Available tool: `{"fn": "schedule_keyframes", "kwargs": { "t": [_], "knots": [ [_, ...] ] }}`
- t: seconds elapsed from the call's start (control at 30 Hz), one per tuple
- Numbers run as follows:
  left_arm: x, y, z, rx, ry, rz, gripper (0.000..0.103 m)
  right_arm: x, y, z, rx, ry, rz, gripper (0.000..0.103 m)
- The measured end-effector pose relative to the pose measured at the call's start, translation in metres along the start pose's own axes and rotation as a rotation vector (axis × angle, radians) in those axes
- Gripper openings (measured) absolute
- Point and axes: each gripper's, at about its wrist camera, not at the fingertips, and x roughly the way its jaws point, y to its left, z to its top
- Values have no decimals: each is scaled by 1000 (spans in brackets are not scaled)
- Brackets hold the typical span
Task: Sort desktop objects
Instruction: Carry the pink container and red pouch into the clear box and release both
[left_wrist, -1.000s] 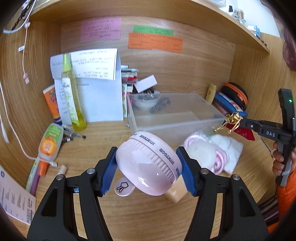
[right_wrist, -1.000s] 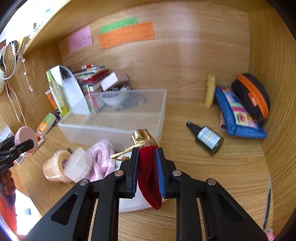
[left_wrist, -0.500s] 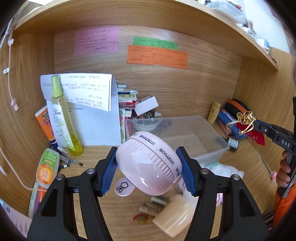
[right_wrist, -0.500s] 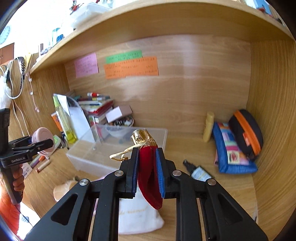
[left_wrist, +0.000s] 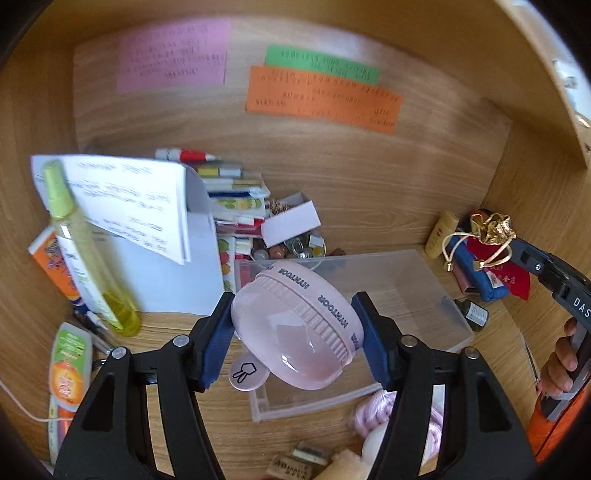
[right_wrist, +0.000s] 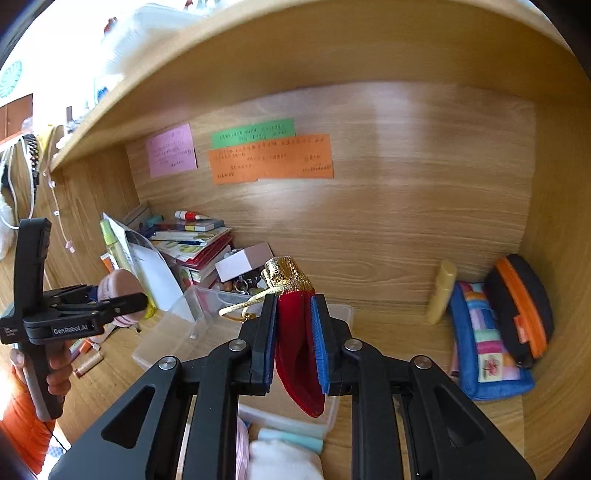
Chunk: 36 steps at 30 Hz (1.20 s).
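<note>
The desk (left_wrist: 229, 417) and back wall (right_wrist: 406, 192) are pale wood with a visible grain and a matt finish. On the desk stands a clear plastic box (left_wrist: 424, 291), smooth and slightly frosted. Above the box, the pink round case (left_wrist: 299, 328) looks like glossy plastic, ribbed around its rim. Right of the box, the red pouch (right_wrist: 299, 354) is soft cloth with a shiny gold fabric neck and gold cord. Left of the box, the yellow spray bottle (left_wrist: 92, 266) is translucent plastic. On the wall behind the box, paper notes (right_wrist: 269, 158) are matt. Both tools have matt black plastic arms and ribbed blue pads (right_wrist: 319, 350).
</note>
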Motion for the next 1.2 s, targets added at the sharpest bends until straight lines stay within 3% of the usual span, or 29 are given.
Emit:
{"fn": "schedule_keyframes", "kwargs": {
  "t": [0.33,0.43,0.53,0.73,1.2],
  "knots": [
    [57,-12,-7,35,150,-16,63,80,-2,-28,51,192,24,16],
    [73,-15,-9,46,191,-31,63,97,-2,-42,29,247,-5,16],
    [87,-16,-12,41,243,-60,63,103,-4,-48,27,271,-16,16],
    [106,-23,-15,63,288,-42,63,108,-1,-54,19,297,-18,16],
    [113,-35,-25,168,285,58,63,117,15,-61,-75,319,-78,21]
  ]
}}
